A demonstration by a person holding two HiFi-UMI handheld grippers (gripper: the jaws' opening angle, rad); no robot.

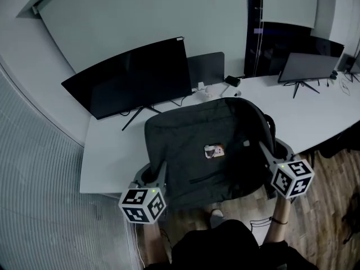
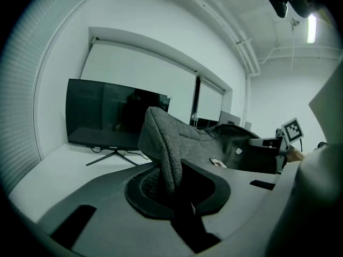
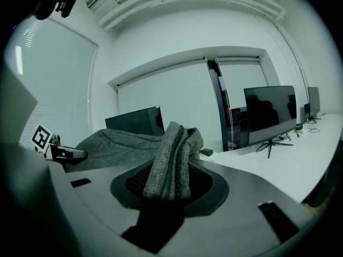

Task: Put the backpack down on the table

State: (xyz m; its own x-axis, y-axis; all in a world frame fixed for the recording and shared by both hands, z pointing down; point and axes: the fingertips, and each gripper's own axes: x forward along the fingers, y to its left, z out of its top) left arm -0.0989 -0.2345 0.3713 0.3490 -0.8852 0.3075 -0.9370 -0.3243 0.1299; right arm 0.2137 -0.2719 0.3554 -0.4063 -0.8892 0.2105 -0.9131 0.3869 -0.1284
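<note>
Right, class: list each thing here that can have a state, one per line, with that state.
backpack: held by two edges, at the table's near edge
left gripper: shut on backpack fabric
right gripper: shut on backpack fabric
large monitor: screen dark
far monitor: screen dark

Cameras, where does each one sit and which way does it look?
Head view: on the person's head, looking steeply down at the backpack by the white table; the left tongs, right tongs, forearms and dark top show.
Left gripper view: rides the left tongs, looking along them across the backpack toward the right tongs; they pinch its fabric.
Right gripper view: rides the right tongs, looking back toward the left tongs; they pinch its fabric.
Shared: every view shows the backpack; the gripper views face each other.
</note>
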